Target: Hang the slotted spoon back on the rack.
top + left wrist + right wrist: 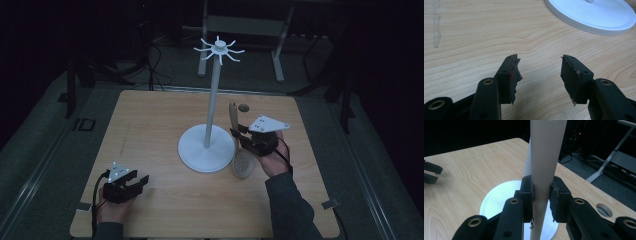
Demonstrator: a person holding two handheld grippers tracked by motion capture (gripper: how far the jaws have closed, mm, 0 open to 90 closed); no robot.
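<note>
We have the wooden spoon (240,145) clamped by its handle in the right gripper (239,134); the jaws are closed on the handle, pads pressing each side, as the right gripper view (541,195) shows. The spoon stands nearly upright just beside the white rack (210,100), its slotted bowl low, at or just above the surface (150,125) near the rack's round base. The left gripper (142,181) rests apart at the near left, jaws wide open and empty. We judge the hanging step is in hand: next we must lift the spoon well up to the hooks (219,49) on top and catch its handle end on one.
</note>
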